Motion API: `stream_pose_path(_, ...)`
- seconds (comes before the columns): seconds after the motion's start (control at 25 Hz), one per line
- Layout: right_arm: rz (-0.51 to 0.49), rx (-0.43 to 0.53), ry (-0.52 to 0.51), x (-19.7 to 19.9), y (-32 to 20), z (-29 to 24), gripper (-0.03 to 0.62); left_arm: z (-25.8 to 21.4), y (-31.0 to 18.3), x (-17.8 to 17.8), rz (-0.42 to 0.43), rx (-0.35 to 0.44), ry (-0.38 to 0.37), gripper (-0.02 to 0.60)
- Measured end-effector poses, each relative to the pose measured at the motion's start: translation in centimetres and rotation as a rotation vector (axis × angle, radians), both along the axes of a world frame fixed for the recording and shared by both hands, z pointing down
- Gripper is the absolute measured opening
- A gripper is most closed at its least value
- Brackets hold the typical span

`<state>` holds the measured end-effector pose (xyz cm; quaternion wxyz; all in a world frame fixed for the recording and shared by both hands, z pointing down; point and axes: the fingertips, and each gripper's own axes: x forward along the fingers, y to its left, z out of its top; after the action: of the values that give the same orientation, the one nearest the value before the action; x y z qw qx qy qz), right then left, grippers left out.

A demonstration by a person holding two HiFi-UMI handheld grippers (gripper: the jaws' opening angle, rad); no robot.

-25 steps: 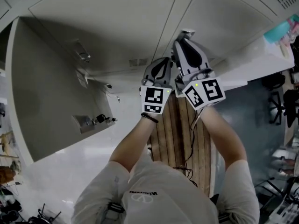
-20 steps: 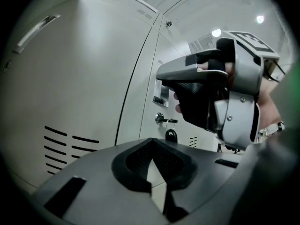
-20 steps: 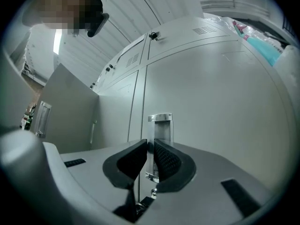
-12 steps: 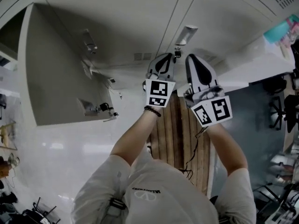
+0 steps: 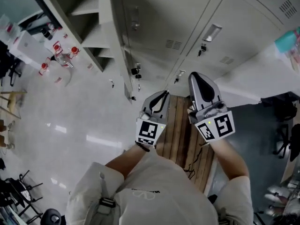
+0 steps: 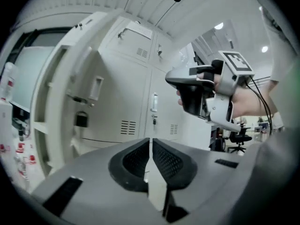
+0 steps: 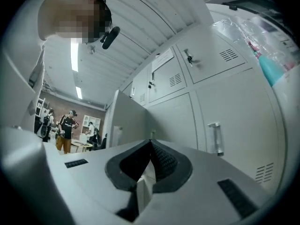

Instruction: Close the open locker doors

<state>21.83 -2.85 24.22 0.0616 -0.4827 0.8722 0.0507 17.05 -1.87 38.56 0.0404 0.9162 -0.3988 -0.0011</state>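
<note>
An open locker door (image 5: 116, 41) stands edge-on toward me at the upper left, with the shelves of its compartment (image 5: 86, 13) showing beside it. The same open door (image 6: 70, 78) fills the left of the left gripper view, its latch facing me. Both grippers hang in front of the lockers and touch nothing. My left gripper (image 5: 157, 104) is shut and empty, just right of the door's lower edge. My right gripper (image 5: 199, 86) is also shut and empty, before the closed doors (image 5: 225, 27). In the right gripper view an open door (image 7: 123, 121) stands left of a closed one with a handle (image 7: 214, 137).
A wooden slatted bench (image 5: 180, 139) lies under my hands. Bottles with red caps (image 5: 61, 55) sit at the far left near the open locker. A teal object (image 5: 287, 39) rests on a white surface at the right; office chairs (image 5: 286, 121) stand beyond it.
Both grippers have drawn back from the locker fronts and sit lower in the picture. The view has swung left: the wide grey door is gone and another open locker with shelves shows.
</note>
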Motion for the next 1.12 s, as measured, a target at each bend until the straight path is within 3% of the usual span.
stream_pose_path(0.12, -0.067, 0.008, -0.011, -3.0, 1.9, 0.0, 0.011, -0.3, 1.3, -6.3, -0.166, 0.013, -0.025, 0.017)
stream_pose_path(0.24, -0.115, -0.004, -0.025, -5.4, 3.5, 0.4, 0.011, -0.3, 1.5, -10.8, -0.288, 0.016, -0.059, 0.073)
stream_pose_path(0.52, -0.158, -0.013, -0.036, -8.5, 5.0, 0.8, 0.011, -1.5, -1.0, -15.0, -0.459, 0.043, -0.121, 0.153)
stream_pose_path(0.84, -0.112, -0.033, -0.021, -8.9, 4.1, 2.5, 0.021, 0.6, -4.8, -14.2, -0.521, -0.004, -0.122, 0.169)
stream_pose_path(0.96, -0.089, -0.02, -0.022, -9.5, 3.3, 2.5, 0.021, 0.8, -5.1, -14.7, -0.514, 0.008, -0.116, 0.087)
stream_pose_path(1.12, -0.109, -0.018, -0.061, -11.6, 1.9, 1.7, 0.028, 0.7, -5.0, -17.2, -0.456, 0.017, -0.099, 0.087)
